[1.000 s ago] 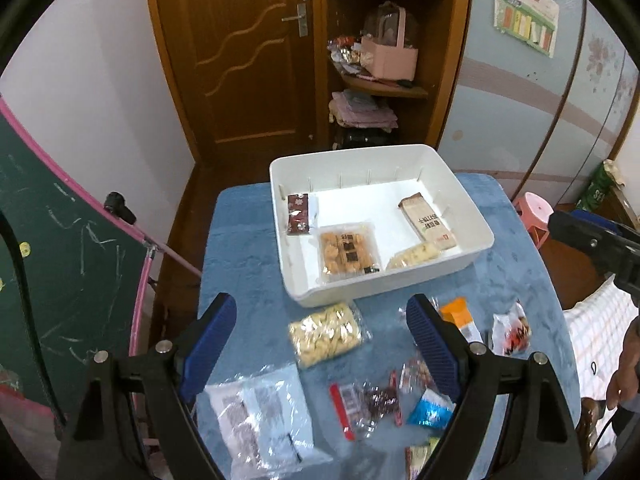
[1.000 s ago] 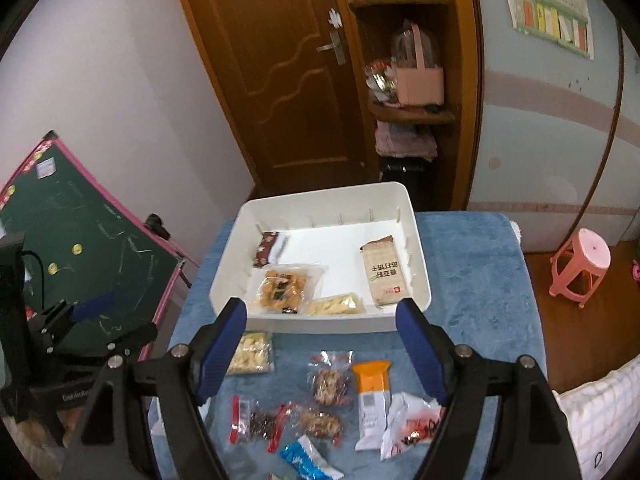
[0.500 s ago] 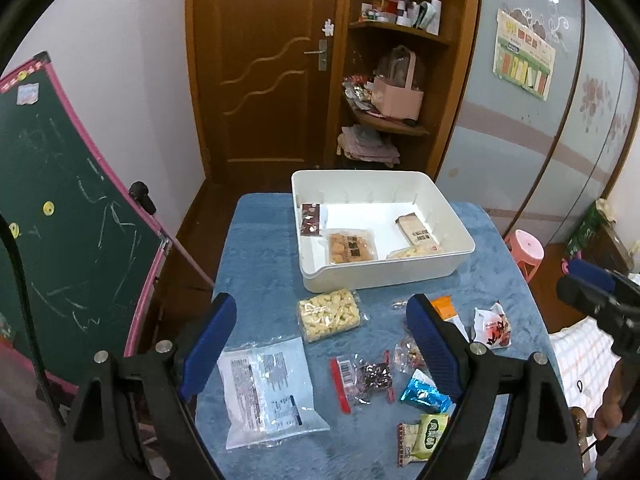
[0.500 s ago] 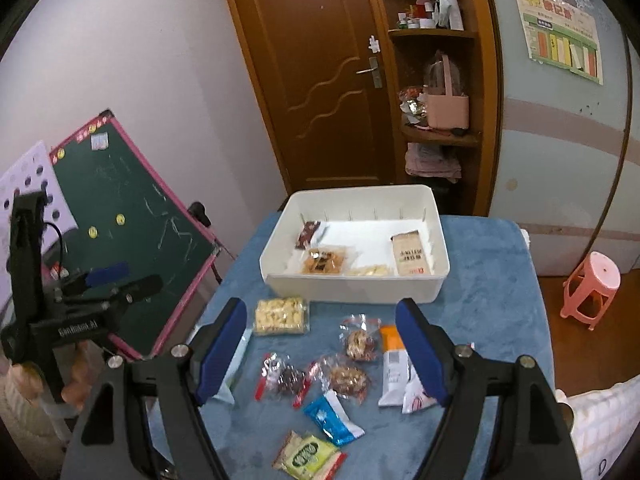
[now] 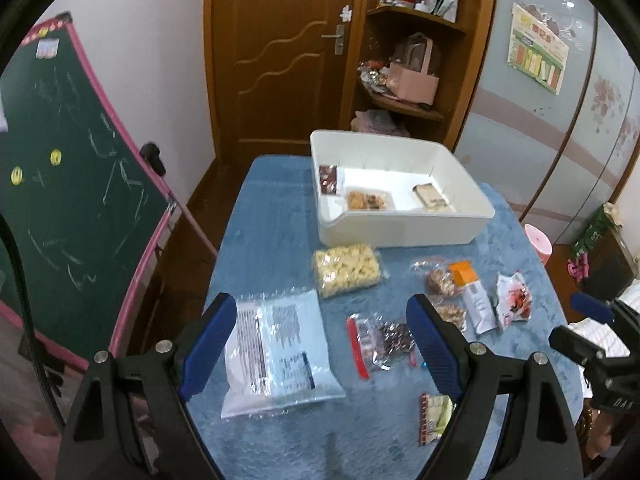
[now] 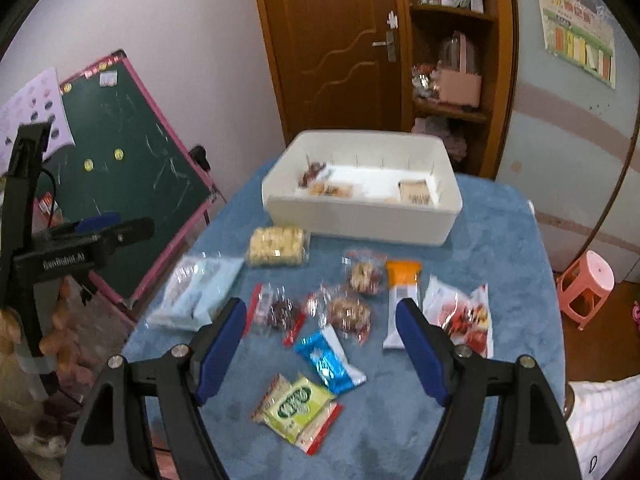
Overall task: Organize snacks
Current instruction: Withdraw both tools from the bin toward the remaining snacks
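My left gripper (image 5: 320,336) hangs above the blue table (image 5: 276,208) with its jaws spread wide and nothing between them; below it lie a large pale-blue packet (image 5: 280,348) and a clear bag of dark snacks (image 5: 380,340). My right gripper (image 6: 322,340) is likewise wide apart and empty, over a blue foil packet (image 6: 330,360) and a green packet (image 6: 298,414); the white bin (image 6: 360,220) sits at the table's far side with a few snacks inside, a bag of pale puffs (image 6: 278,246) just before it.
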`<state>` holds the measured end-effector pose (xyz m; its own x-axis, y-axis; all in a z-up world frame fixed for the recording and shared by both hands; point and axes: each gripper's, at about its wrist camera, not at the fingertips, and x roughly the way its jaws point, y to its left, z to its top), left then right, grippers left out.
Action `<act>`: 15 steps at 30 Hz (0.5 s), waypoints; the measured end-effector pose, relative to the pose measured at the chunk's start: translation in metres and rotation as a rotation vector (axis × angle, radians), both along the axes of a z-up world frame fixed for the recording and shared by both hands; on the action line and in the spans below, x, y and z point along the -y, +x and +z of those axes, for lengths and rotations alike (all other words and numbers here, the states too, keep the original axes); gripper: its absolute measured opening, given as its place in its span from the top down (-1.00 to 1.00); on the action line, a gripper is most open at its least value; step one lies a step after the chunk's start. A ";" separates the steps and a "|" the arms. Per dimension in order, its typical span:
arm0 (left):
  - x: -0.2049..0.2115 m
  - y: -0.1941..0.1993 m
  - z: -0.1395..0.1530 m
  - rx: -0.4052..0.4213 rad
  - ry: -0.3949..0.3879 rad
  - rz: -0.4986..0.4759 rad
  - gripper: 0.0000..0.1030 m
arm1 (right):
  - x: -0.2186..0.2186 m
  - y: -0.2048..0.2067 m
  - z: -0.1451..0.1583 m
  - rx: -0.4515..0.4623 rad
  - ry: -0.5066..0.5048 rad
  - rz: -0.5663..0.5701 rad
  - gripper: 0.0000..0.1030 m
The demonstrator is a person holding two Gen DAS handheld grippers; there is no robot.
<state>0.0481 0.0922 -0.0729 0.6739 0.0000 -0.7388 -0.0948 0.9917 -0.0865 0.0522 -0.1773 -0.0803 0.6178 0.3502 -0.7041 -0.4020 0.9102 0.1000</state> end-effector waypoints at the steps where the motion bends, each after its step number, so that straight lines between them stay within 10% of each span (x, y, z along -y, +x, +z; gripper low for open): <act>1: -0.001 -0.002 -0.006 -0.003 0.002 0.008 -0.67 | -0.001 -0.001 -0.006 -0.006 -0.012 -0.006 -0.51; 15: -0.017 0.000 -0.091 -0.158 -0.015 0.104 -0.67 | -0.013 0.005 -0.104 -0.332 -0.020 -0.049 -0.51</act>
